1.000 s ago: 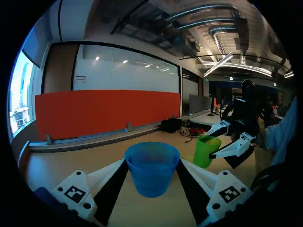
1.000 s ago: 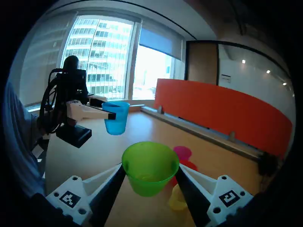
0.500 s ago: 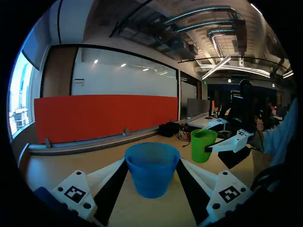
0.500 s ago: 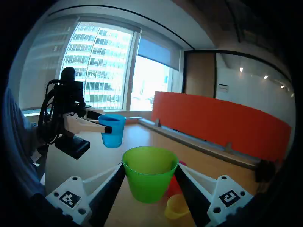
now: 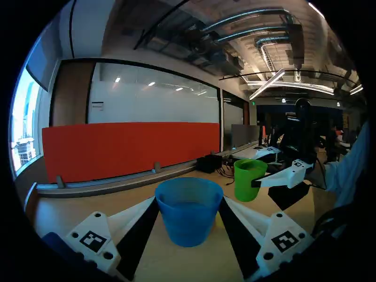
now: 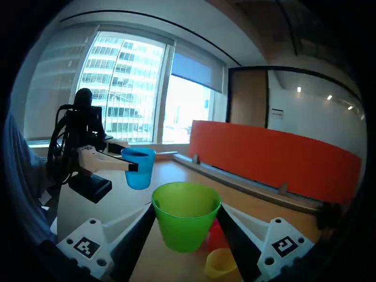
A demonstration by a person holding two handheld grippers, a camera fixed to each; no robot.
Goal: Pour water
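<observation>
Above desk [image 5: 113, 197]: left gripper [image 5: 189, 203], jaws clamped on both sides of blue cup [image 5: 189, 223], held upright; right gripper [image 6: 186, 209], jaws clamped on green cup [image 6: 185, 228], upright, near it. Yellow cup [image 6: 221, 265], red cup [image 6: 216, 235] on desk beneath.

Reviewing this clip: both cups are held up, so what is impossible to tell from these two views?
Green cup: water level, right gripper view; its opaque wall hides the inside.
Blue cup: how full, left gripper view; tinted wall, rim nearly edge-on.
Red cup: shape and contents, right gripper view; mostly behind the green cup.
Yellow cup: base, right gripper view; cut off at the lower edge.
</observation>
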